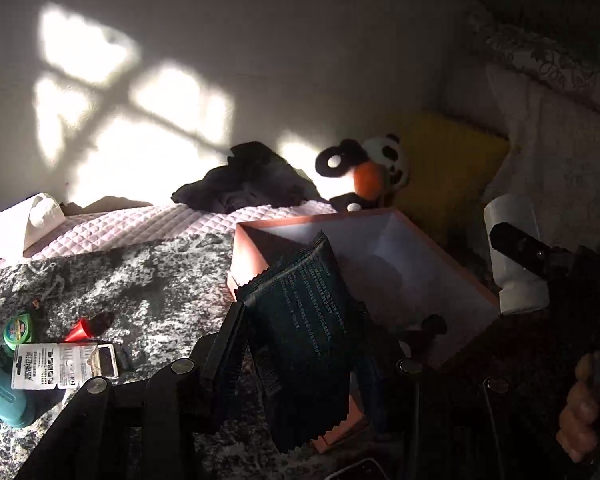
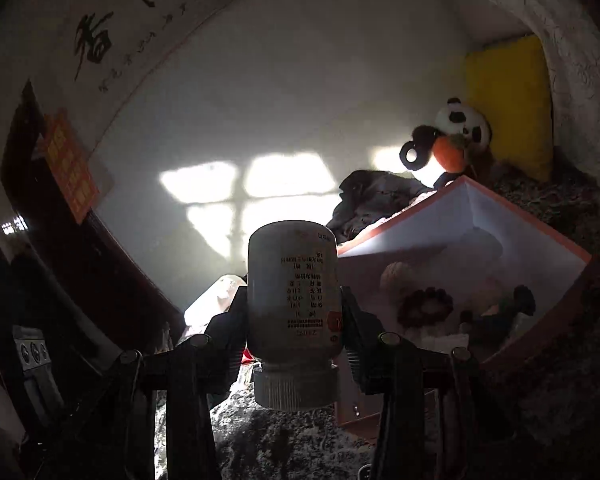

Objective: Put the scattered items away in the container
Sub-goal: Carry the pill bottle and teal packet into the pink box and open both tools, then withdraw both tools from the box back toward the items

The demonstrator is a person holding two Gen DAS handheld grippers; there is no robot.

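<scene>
Left gripper point(image 1: 300, 344) clamping dark foil sachet point(image 1: 304, 320), right gripper point(image 2: 294, 320) gripping white plastic bottle point(image 2: 293, 300) cap-down, both angling down over open pink cardboard box point(image 1: 380, 216) on grey mottled bed blanket point(image 1: 140, 280).

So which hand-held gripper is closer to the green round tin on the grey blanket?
Left. The left hand-held gripper, holding a dark foil packet, is just right of the green round tin; the right hand-held gripper, holding a white bottle, is beyond the pink box.

On the bed point(image 1: 140, 280) the box point(image 1: 420, 240) sits right of the scattered items point(image 1: 60, 356); a toy panda point(image 1: 380, 164) lies behind it.
</scene>
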